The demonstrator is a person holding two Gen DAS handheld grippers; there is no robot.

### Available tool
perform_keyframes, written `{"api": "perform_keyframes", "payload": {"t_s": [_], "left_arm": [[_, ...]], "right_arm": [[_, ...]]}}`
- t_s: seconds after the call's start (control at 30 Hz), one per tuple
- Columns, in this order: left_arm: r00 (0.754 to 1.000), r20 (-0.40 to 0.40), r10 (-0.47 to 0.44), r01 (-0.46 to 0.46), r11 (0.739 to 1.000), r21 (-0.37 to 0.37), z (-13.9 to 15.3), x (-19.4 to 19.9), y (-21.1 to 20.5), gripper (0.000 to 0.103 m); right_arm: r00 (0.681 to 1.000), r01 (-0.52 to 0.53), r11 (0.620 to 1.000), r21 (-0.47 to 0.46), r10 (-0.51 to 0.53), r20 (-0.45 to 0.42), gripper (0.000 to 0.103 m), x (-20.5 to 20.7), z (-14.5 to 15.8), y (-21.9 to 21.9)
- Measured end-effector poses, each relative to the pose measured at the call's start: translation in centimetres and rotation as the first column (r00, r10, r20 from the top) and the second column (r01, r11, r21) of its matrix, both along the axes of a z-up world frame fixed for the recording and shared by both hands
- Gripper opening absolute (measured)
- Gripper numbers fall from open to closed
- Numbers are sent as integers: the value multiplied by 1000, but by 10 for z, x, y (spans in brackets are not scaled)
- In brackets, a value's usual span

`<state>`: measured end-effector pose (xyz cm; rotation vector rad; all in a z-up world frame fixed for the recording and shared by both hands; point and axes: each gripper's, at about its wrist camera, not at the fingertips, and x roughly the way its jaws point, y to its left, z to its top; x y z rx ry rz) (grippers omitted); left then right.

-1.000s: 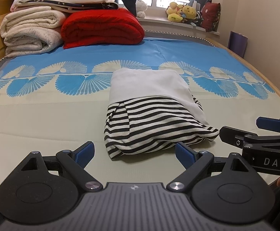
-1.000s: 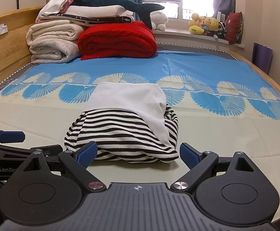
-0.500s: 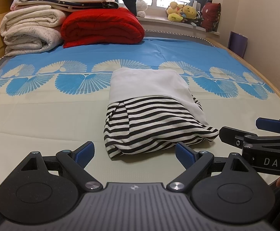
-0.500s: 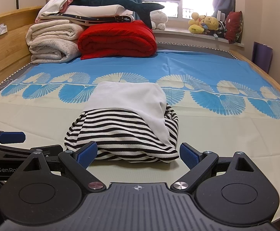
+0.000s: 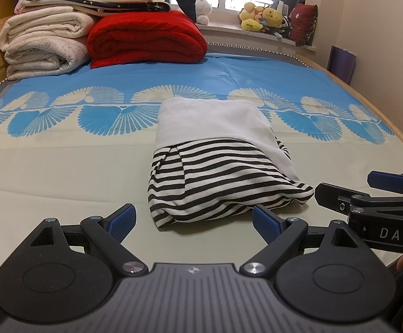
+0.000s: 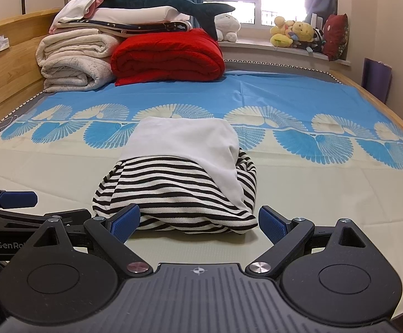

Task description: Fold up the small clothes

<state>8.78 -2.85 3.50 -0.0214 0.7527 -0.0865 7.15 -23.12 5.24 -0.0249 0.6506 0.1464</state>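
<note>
Right gripper [image 5: 373, 191] cut off by frame edge in left view; left gripper [image 6: 21, 205] cut off likewise in right view. Striped garment [image 6: 173, 191] near hem partly hidden behind a blue pad. Windowsill plush toys [image 5: 259, 18] too small to identify.

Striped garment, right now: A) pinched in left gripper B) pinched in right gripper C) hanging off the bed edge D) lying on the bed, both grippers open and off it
D: the striped garment lies folded on the bed, while the right gripper and left gripper both stand open, holding nothing.
</note>
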Motion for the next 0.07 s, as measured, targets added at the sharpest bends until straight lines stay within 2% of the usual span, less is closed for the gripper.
{"api": "perform_keyframes", "payload": {"t_s": [0.07], "left_arm": [[1000,-1,1,-1,1000,0,0,0,0,94]], "right_arm": [[1000,0,1000,-1,0,0,93,0,0,0]]}}
